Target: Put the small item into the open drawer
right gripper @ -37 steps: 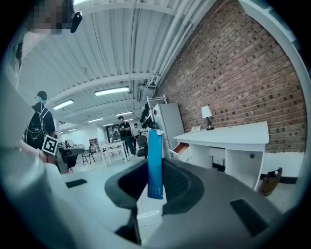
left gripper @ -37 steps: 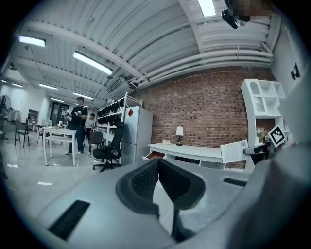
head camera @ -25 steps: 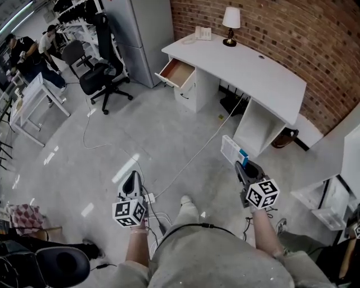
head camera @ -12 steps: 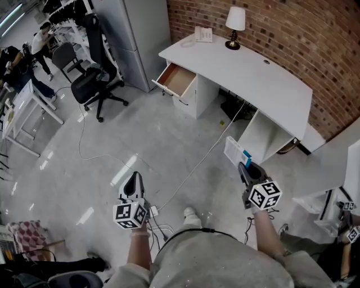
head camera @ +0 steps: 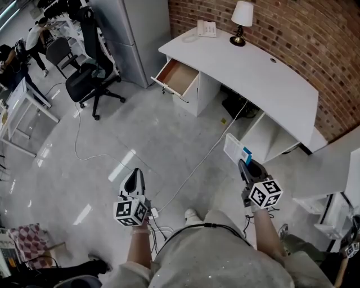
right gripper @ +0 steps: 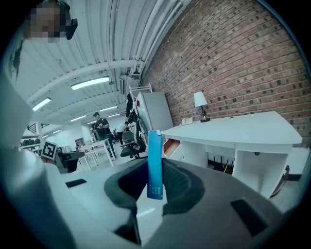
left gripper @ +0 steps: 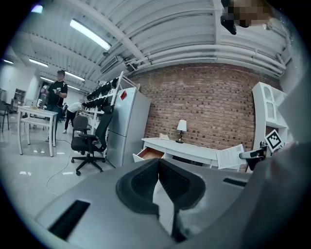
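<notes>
Drifting rightward since the earlier frame, the lamp (head camera: 242,15) is nearing the view's top edge. At 12 o'clock the wood-lined open drawer (head camera: 179,77) is jutting from the smooth white tabletop (head camera: 270,79), and a cable (head camera: 209,152) is trailing across the glossy floor (head camera: 140,129) between. The right tool (head camera: 243,166) is clamping a flat blue-and-white packet (head camera: 236,150) upright between ribbed pads. The left tool (head camera: 135,179) is sitting pinched together, empty.

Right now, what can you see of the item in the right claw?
The small item is a thin, flat white pack with a blue end, cardboard by the look. The right claw is shut across its broad faces. It stands on edge, sticking out ahead of the claw above the floor. Nothing else touches it; its print is too small to read.
</notes>
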Demonstrator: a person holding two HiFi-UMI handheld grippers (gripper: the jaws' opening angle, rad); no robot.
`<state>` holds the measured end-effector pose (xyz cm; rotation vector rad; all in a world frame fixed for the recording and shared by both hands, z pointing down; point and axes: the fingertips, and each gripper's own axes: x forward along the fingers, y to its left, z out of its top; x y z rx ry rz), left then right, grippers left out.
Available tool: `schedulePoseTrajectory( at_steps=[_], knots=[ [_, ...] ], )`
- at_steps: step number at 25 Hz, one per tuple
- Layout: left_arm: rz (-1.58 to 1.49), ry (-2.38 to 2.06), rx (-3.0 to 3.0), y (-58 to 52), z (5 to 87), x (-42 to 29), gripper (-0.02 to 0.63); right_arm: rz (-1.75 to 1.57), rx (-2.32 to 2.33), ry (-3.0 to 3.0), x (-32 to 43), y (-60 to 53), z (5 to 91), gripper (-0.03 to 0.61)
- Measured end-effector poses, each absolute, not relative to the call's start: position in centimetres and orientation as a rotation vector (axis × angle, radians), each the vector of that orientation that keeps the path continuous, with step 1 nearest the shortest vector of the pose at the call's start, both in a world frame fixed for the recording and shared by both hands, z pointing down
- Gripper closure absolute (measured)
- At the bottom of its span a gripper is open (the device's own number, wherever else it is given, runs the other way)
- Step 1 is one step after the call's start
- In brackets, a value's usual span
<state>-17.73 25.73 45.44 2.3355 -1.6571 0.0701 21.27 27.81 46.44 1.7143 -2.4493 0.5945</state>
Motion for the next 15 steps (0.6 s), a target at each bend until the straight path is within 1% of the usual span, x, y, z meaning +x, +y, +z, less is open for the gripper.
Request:
schedulePoseTrajectory(
  at_steps=[7,15],
  knots=[
    [0.101,-1.594,2.349,22.7,46.9,-15.0,0.607,0.656,1.731,-2.446,22.6,24.4,47.7,0.495],
    [0.103,-1.691,2.312,14.7,46.0,-17.2,0.607,0.675,1.646,-2.516,20.7,13.9,48.7,0.495]
  ],
)
